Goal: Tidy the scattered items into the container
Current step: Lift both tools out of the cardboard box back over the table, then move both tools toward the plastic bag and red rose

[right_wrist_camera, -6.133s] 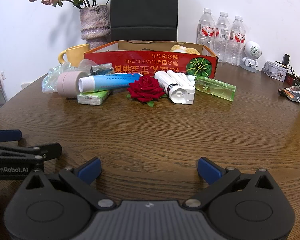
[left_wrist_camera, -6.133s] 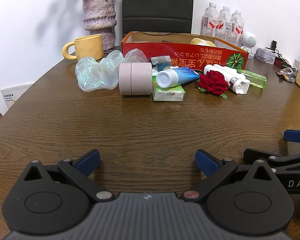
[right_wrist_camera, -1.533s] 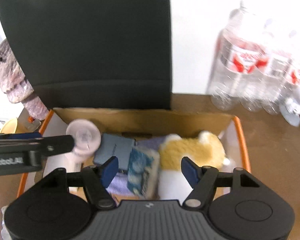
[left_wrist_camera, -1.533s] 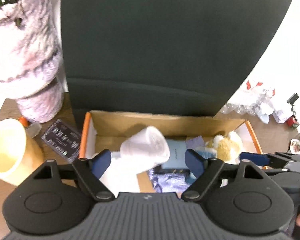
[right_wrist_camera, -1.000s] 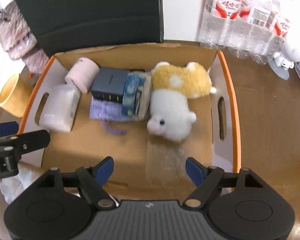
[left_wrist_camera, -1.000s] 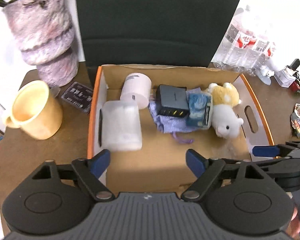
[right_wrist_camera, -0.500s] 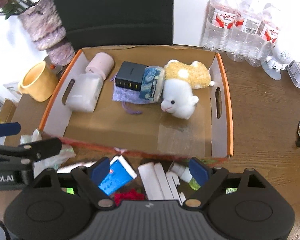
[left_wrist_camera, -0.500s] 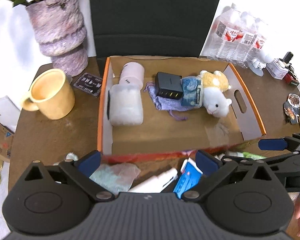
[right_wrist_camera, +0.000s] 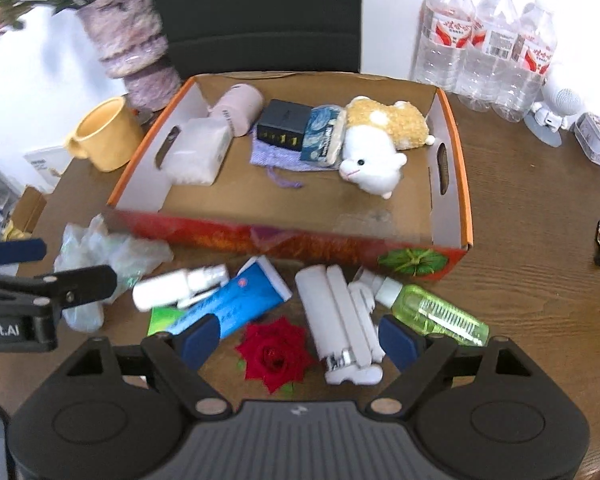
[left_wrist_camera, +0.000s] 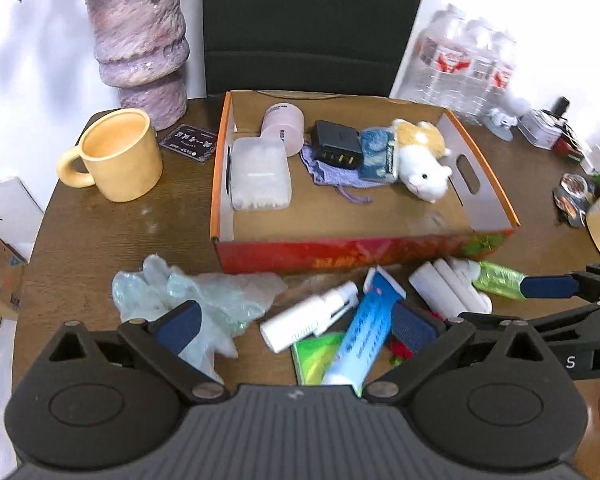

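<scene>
Both grippers have drawn back from the box (right_wrist_camera: 451, 184); wide empty fingers (right_wrist_camera: 198, 336) now flank the rose (right_wrist_camera: 274, 354).

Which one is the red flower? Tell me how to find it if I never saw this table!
Find the big cardboard box with the red front on the wooden table. Things lie scattered on the table in front of that red side. The red rose lies between the blue tube and the white folded holder; it is the only deep red, petalled thing there.
</scene>
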Motion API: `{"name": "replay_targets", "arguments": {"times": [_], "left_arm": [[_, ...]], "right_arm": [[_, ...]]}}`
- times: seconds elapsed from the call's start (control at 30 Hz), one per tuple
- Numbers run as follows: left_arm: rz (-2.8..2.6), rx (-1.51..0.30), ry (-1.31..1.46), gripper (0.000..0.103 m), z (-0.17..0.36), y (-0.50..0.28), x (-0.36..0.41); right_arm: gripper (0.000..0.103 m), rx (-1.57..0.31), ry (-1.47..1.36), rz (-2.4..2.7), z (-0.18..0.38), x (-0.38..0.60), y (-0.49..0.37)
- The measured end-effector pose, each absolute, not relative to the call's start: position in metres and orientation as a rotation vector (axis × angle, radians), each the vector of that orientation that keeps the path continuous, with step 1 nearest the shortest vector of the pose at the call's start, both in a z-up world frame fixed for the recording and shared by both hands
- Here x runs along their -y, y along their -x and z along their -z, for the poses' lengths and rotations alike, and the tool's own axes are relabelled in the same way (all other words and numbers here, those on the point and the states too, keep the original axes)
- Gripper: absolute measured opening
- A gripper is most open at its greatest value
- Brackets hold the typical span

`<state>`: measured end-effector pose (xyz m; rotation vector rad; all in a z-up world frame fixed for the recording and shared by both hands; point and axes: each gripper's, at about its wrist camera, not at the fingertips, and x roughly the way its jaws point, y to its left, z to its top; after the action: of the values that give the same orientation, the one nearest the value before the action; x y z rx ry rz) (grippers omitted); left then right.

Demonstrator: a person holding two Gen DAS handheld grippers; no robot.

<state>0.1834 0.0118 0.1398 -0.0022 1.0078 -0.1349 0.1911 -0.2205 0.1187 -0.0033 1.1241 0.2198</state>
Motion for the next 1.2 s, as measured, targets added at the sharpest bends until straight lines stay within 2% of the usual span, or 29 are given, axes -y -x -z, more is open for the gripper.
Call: {"name": "replay_targets", "arguments": {"times": [0.1, 0.2, 0.4, 0.57, 0.8, 1.2], "left_arm": [[0.107, -0.958, -0.018, 0.103, -0.137, -0.157, -0.018], [0.073, -0.828, -0.001, 0.103, -0.128, -0.103, -0.027], [0.071, -0.662, 0.036, 0.103, -0.086, -0.022, -0.023], [0.039, -0.562, -0.042, 0.103, -0.051, 0.019, -0.015], [0.030, -0.539, -0.057, 0.103, -0.029, 0.031, -0.017], [0.076, -0.650, -0.075, 0.103, -0.006, 0.017, -0.010]], "right_arm": [[0.086, -1.088, -0.005, -0.242, -0.115, 0.223, -0.170], [0.086, -0.999, -0.023, -0.247, -0.106, 0.231, -0.135], [0.087, -0.813, -0.028, -0.206, -0.071, 0.238, -0.053], [0.087, -0.712, 0.012, -0.188, -0.035, 0.229, -0.003], [0.087, -0.569, 0.111, -0.132, -0.016, 0.221, 0.032], [0.087, -0.658, -0.018, -0.148, 0.003, 0.232, 0.021]]}}
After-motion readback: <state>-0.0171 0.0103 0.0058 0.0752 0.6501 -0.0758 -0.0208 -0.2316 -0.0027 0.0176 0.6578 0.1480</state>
